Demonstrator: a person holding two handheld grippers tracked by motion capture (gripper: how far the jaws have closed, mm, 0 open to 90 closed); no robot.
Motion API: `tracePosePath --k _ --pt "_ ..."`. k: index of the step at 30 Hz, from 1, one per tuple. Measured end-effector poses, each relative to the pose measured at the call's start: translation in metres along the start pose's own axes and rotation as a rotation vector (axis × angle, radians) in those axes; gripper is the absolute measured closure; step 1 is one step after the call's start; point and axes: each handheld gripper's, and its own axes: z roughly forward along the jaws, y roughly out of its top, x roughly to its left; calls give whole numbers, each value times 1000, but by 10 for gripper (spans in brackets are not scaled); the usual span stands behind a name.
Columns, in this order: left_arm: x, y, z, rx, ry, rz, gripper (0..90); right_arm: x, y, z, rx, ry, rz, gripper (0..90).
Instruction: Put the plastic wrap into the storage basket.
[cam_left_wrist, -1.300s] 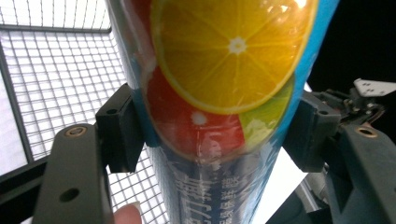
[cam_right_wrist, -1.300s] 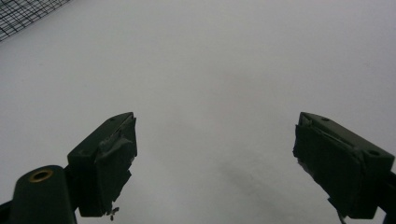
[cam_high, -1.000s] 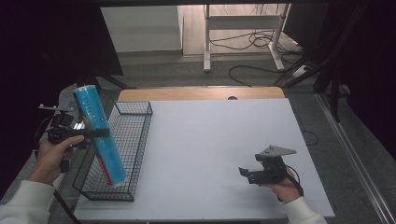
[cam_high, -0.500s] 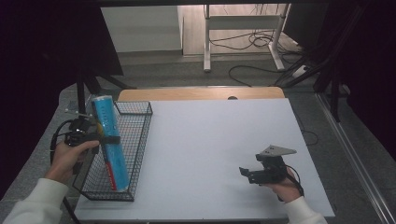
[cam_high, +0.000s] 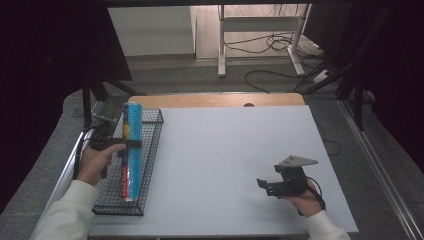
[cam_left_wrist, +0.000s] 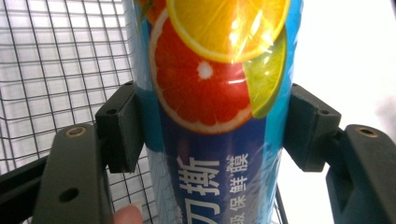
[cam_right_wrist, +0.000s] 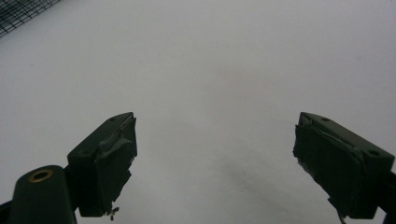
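Two tools are at work on the white counter. At the left of the high view, the left tool pinches a tall blue roll of cling film around its middle, both jaws pressed against the wrapper. The roll stands nearly upright, tilted slightly, its lower end down inside the black wire basket that sits along the counter's left edge. In the left gripper view the roll sits in the centre of the frame, printed with orange, grapefruit and lime slices above white lettering on a dark blue band, and the basket's mesh shows behind it at the left. At the lower right of the high view, the right tool rests in the person's hand low over the bare counter, well apart from the basket. In the right gripper view its jaws stand spread wide with nothing between them, over the pale surface.
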Motion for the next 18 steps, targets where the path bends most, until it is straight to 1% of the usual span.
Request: tracePosePath --k 2,3,5,6,7,10,11,12,13,15,16,17,18 --pt "0 2 9 9 16 -17 318 0 0 0 -1 -1 4 138" --pt "0 2 9 9 16 -17 318 0 0 0 -1 -1 4 138" --pt "-1 3 14 16 30 -25 318 -1 0 0 0 0 4 138" --pt "-1 4 19 22 43 -35 318 -1 0 0 2 -1 3 138" --pt "-1 4 19 22 43 -35 318 -1 0 0 2 -1 3 138" --pt "0 6 28 31 63 -54 317 0 0 0 2 -2 2 138" --pt "2 7 34 41 72 -71 316 -1 0 0 1 -2 3 138" --pt "2 7 34 41 72 -71 315 -1 0 0 1 -2 3 138" --pt "4 8 39 46 74 -74 315 -1 0 0 2 -2 3 138" --pt "7 8 46 53 79 -88 314 -1 0 0 4 -3 3 138" --pt "7 8 49 46 83 -101 313 -1 0 1 4 -4 3 138" --pt "8 8 53 51 89 -105 312 -1 0 1 4 -5 4 138" --pt "10 7 59 63 105 -106 308 -1 0 1 6 -8 5 138"
